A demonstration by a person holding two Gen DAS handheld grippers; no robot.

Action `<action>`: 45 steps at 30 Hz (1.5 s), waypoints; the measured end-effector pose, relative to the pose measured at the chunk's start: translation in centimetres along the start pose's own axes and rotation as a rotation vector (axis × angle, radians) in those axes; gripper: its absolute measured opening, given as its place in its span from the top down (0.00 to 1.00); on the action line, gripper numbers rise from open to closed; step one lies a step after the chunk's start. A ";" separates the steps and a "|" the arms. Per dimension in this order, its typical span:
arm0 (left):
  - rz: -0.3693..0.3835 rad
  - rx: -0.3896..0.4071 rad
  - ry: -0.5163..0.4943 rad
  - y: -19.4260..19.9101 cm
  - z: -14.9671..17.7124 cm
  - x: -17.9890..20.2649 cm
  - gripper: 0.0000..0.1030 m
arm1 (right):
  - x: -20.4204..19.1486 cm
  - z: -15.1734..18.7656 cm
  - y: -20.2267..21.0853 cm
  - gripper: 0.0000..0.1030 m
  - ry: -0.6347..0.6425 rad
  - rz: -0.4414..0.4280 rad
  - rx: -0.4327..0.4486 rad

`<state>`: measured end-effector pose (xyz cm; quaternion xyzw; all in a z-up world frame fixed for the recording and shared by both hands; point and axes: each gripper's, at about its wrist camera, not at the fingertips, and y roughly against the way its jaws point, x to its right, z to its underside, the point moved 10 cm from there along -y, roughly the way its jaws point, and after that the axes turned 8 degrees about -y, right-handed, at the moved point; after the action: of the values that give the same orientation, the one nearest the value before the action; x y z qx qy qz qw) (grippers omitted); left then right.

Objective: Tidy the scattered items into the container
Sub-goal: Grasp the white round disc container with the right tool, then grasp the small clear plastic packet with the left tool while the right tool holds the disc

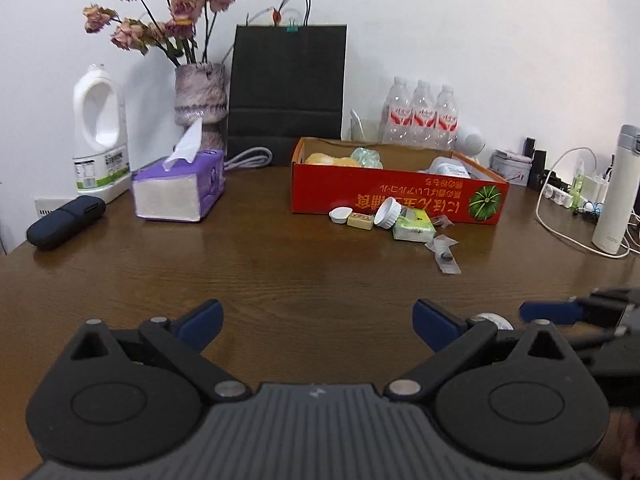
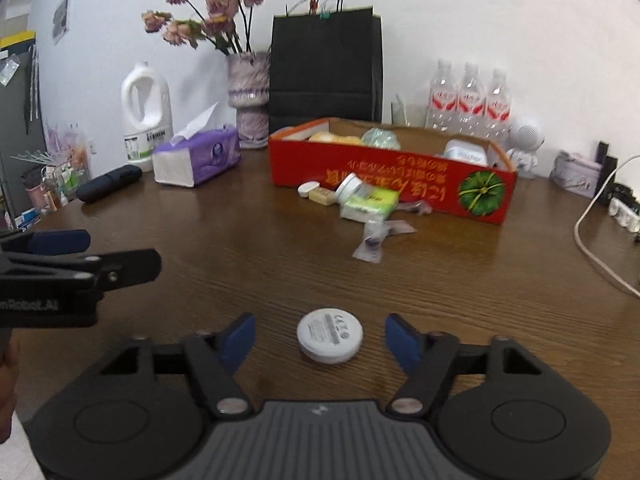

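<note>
A red cardboard box stands at the back of the wooden table with several items inside. In front of it lie a white jar, a green packet, a small beige block, a little white cup and clear wrappers. A white round disc lies on the table between the pads of my right gripper, which do not touch it. My left gripper is open over bare wood, and shows at the left edge of the right wrist view.
At the back stand a purple tissue box, a white jug, a flower vase, a black paper bag and water bottles. A dark case lies left; a white flask and cables sit right.
</note>
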<state>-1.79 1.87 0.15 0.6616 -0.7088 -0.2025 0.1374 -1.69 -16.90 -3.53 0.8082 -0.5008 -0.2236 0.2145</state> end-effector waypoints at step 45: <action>0.234 -0.114 0.002 -3.2 -1.0 5.9 0.93 | 3.3 0.3 1.3 0.63 -0.149 0.016 0.013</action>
<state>0.98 -4.27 -0.94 0.5656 -0.7684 -0.2244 0.1984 -1.49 -20.45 -3.56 0.7868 -0.5232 -0.2780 0.1732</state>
